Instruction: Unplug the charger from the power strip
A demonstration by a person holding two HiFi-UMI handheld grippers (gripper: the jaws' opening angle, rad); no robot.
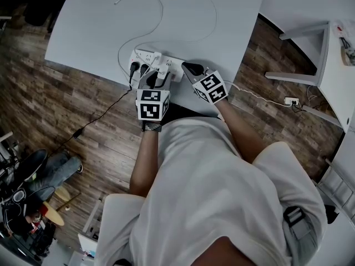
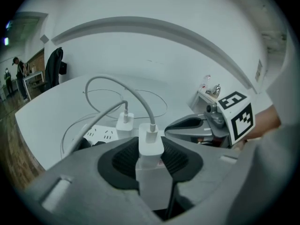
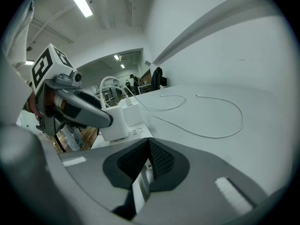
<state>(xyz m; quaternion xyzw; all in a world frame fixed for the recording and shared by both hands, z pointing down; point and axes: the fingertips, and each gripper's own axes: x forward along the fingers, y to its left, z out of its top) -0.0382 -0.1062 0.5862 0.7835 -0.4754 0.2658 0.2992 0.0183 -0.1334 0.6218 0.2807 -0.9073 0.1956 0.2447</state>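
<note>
Charger [image 2: 151,150] — smooth plastic; floor [image 1: 55,110] — wood

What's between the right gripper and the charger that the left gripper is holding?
Only a bare stretch of the power strip, with an empty socket; no other plug. The right gripper view shows it, from the right gripper to the charger.

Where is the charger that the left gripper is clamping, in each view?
Head view: charger, upper centre, on the power strip, in the left gripper.
Left gripper view: bottom centre, between the jaws.
Right gripper view: left of centre, mid-height.
Shared landmark: the power strip under it.
</note>
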